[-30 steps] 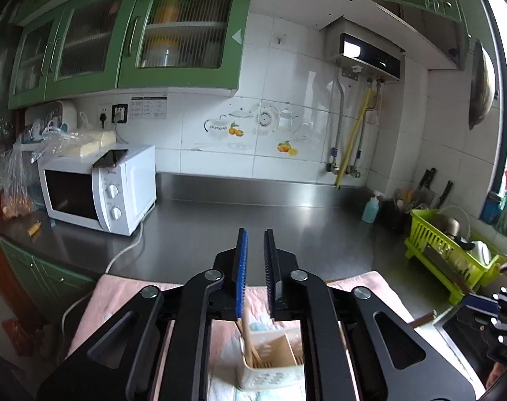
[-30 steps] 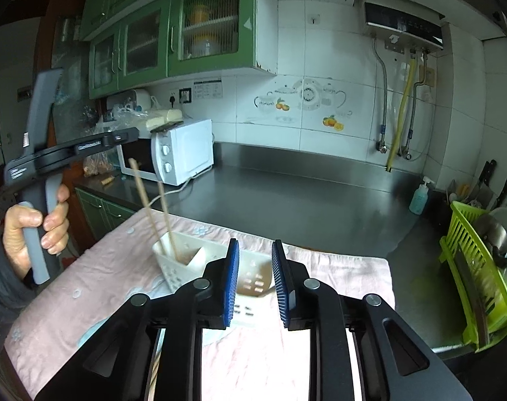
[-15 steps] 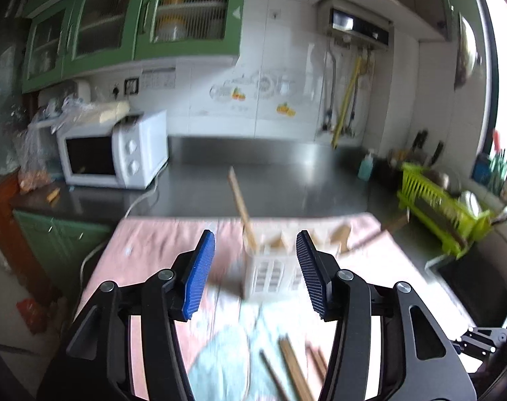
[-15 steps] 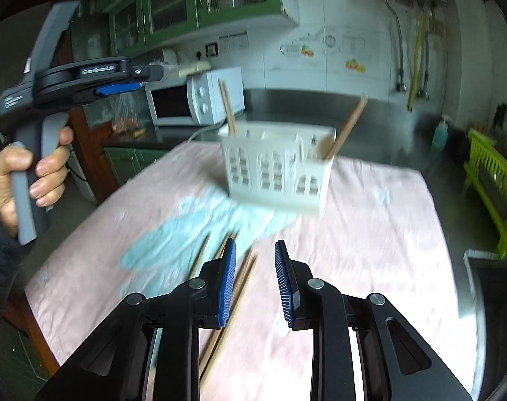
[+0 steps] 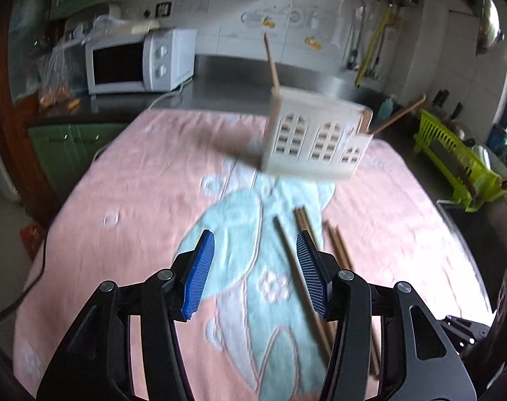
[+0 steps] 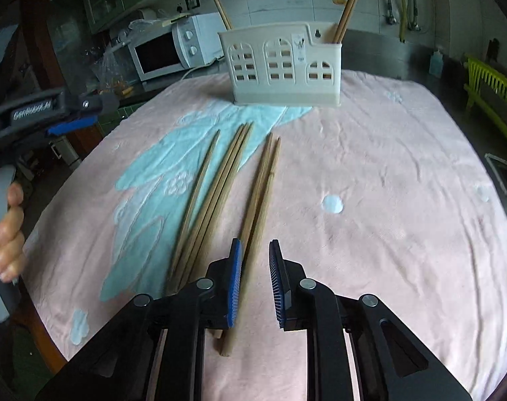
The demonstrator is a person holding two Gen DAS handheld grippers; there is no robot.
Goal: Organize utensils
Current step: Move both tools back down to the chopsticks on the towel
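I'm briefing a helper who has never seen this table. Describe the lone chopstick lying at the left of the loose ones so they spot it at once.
Start at the white holder at the far side of the pink cloth. Loose chopsticks fan out on the cloth in front of it. The one you want, the lone chopstick, lies leftmost on the pale blue patch, single, while its neighbours lie in close bundles.

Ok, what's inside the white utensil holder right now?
The white utensil holder has one chopstick at its left end and two chopsticks at its right end. The walls hide their lower ends and the bottom.
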